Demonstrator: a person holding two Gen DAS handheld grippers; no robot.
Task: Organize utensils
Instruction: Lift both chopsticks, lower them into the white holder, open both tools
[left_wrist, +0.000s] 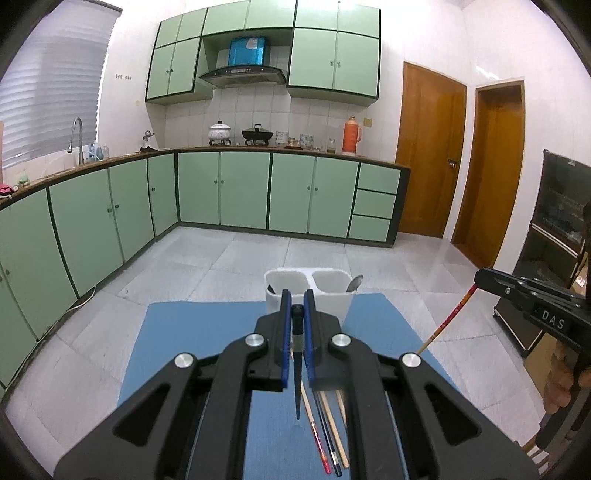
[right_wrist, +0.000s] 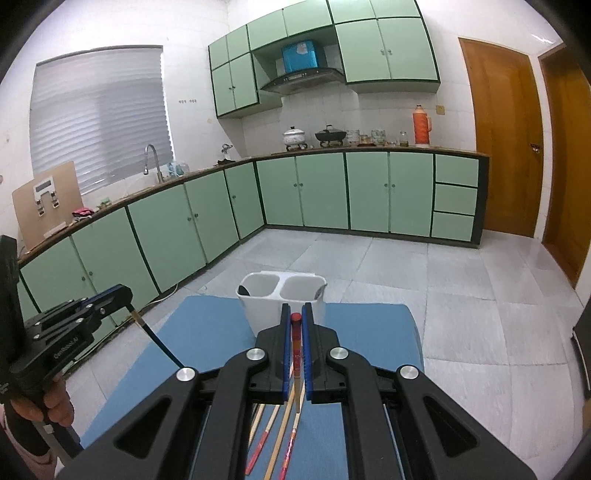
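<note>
We are gripping a dark chopstick (left_wrist: 297, 369) in the left gripper (left_wrist: 297, 306) and a red chopstick (right_wrist: 296, 354) in the right gripper (right_wrist: 296, 317), jaws narrow. The white holder (left_wrist: 310, 295) is standing just beyond the fingertips. Each stick is hanging pinched near its top; it could pivot and miss its compartment.

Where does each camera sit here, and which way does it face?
Left wrist: on the left gripper, facing the white holder; shows its fingers pinching a dark chopstick.
Right wrist: on the right gripper, same heading; fingers pinch a red chopstick; a hand shows.
Shared: holder, blue mat, each other's gripper.
</note>
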